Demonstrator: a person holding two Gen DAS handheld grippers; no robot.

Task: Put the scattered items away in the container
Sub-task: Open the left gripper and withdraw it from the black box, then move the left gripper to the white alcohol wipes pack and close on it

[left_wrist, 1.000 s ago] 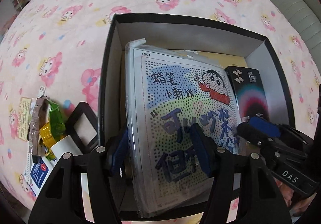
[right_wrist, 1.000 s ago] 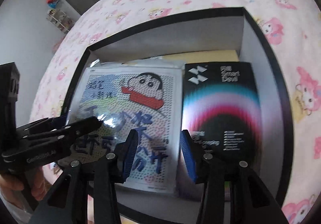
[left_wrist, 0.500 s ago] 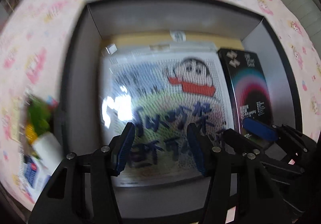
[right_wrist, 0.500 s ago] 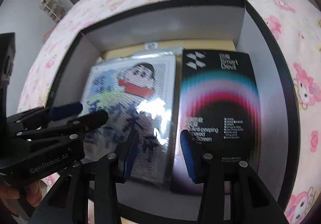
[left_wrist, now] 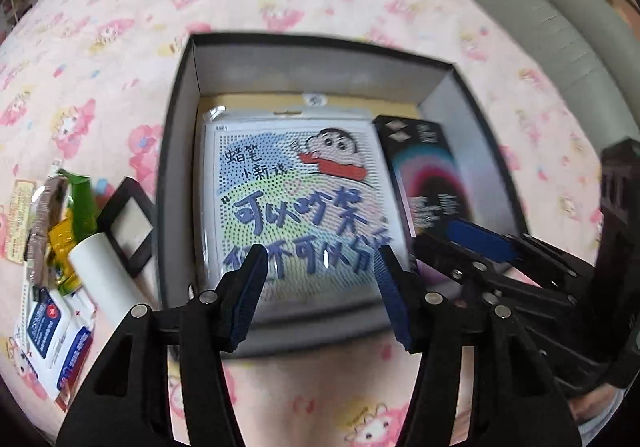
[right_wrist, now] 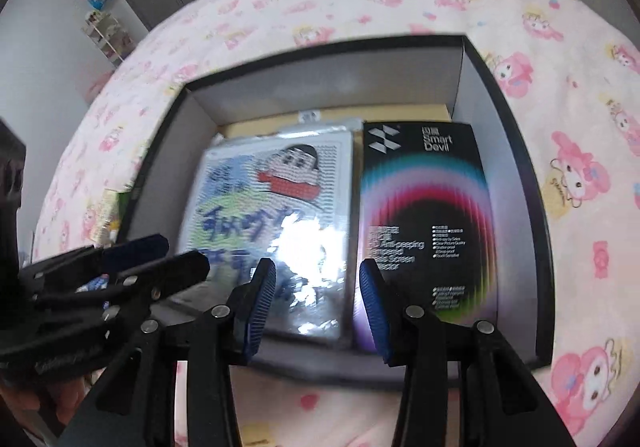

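Cartoon packet point(left_wrist: 296, 203) flat in box point(left_wrist: 176, 167), beyond empty left gripper point(left_wrist: 320, 279).

The glossy plastic-wrapped cartoon card pack point(left_wrist: 298, 207), propped against the left wall of the black open cardboard box point(left_wrist: 176, 183) a second ago, is now lying flat inside it. Both grippers are pulling back, their jaws empty.

I can read "Smart Devil" and "Anti-peeping" on the black box point(right_wrist: 424, 215). On the cartoon packet point(left_wrist: 296, 207) I see blue Chinese characters, "蜡笔小新" at top.
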